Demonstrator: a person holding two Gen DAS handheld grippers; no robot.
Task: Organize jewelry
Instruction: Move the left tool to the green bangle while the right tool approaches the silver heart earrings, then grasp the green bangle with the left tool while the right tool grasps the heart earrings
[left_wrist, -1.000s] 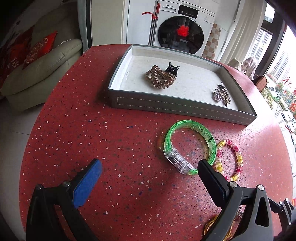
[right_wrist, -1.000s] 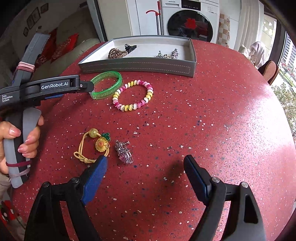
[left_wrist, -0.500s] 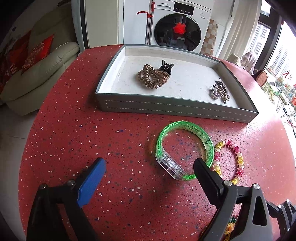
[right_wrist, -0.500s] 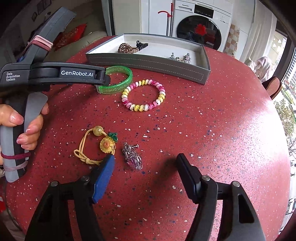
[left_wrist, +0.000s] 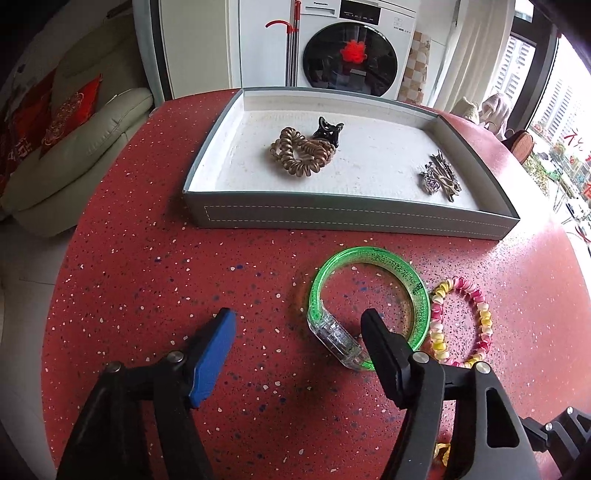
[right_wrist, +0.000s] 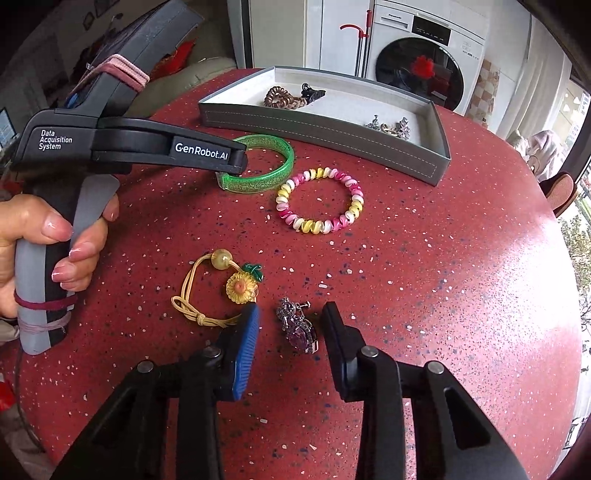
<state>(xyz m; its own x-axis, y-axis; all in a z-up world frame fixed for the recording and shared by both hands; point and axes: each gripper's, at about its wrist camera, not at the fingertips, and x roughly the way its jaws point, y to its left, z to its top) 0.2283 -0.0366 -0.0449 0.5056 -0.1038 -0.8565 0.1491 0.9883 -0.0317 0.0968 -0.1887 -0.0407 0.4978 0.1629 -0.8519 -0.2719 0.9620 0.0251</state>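
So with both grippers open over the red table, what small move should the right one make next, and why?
Probably close the right gripper: the purple rhinestone clip lies on the table between its open fingers, neither pad touching it. The grey tray beyond already holds sorted pieces, so grasping the clip looks like the next step. The left gripper sits open by the green glitter bangle.

Purple clip (right_wrist: 300, 328), green bangle (left_wrist: 369, 302) flat on table
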